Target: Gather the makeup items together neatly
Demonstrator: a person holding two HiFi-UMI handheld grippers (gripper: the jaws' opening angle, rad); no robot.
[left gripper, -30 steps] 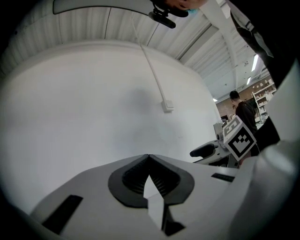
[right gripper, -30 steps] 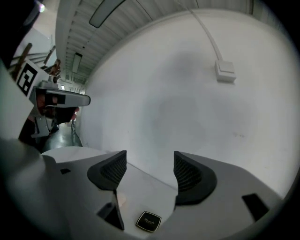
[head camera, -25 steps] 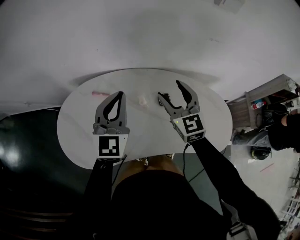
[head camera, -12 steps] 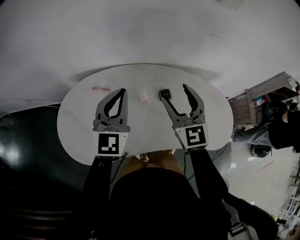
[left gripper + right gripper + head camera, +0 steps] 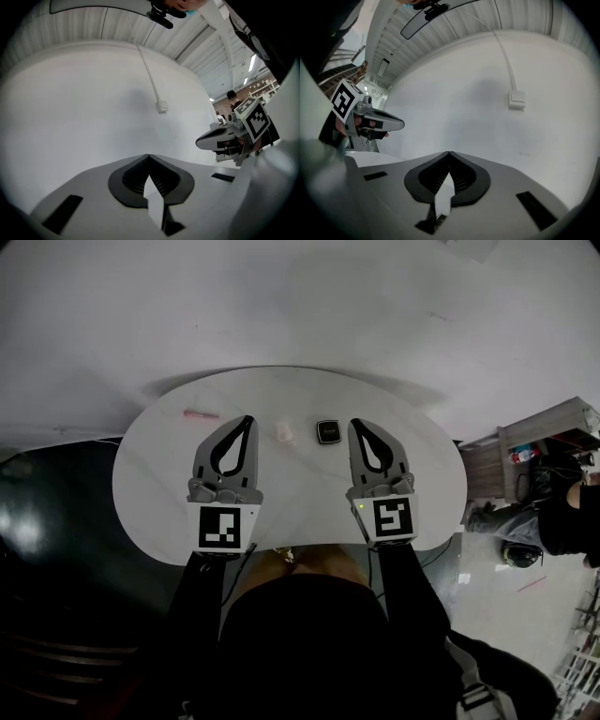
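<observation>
The left tool (image 5: 248,419) and the right tool (image 5: 354,424) look alike. Each has pale grey, leaf-shaped jaw shells lined with black ribbed pads (image 5: 133,177), and dark rectangular slots (image 5: 62,214) are cut in the grey flanks. At the 6 o'clock end of each tool sits a white cube (image 5: 223,528) printed with a black square marker. A small green light (image 5: 361,506) glows at the 10 o'clock corner of the right cube. Black sleeves (image 5: 201,601) cover both arms, and the torso is clothed in black too.
</observation>
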